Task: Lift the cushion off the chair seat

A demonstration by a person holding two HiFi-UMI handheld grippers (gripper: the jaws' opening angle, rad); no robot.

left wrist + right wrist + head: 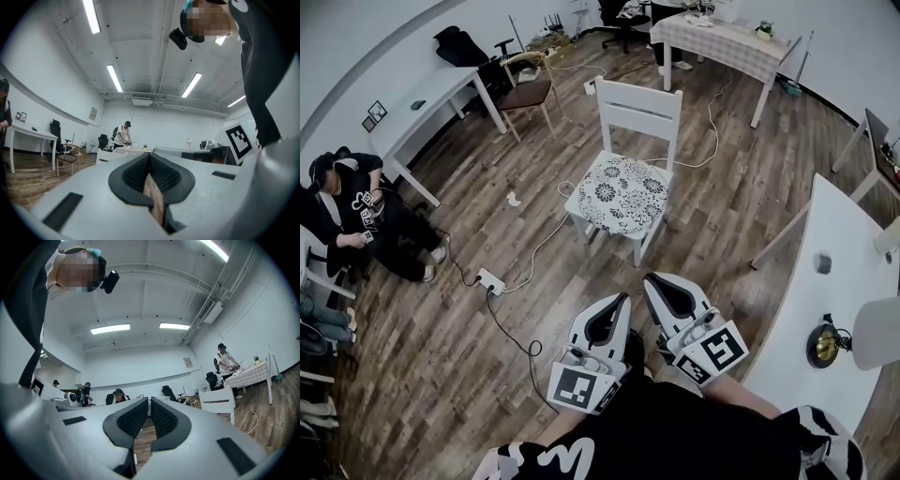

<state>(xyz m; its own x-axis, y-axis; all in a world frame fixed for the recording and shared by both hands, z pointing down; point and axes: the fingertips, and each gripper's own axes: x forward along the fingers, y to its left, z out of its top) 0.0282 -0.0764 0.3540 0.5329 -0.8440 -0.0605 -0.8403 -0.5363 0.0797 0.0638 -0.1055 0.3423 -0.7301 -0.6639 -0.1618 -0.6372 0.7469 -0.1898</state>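
A round white cushion with a black flower pattern (623, 192) lies on the seat of a white wooden chair (639, 108) in the middle of the room in the head view. Both grippers are held low in front of me, well short of the chair and pointing toward it. My left gripper (622, 300) (150, 157) is shut with nothing in it. Just to its right, my right gripper (650, 279) (149, 402) is also shut and empty. In the right gripper view the chair's back (217, 402) stands off to the right.
A white table (839, 272) with a brass object (822, 345) runs along my right. A power strip (491, 280) and cables lie on the wooden floor left of the chair. A person (366, 220) sits at far left. Farther back are a brown chair (527, 94) and a cloth-covered table (722, 39).
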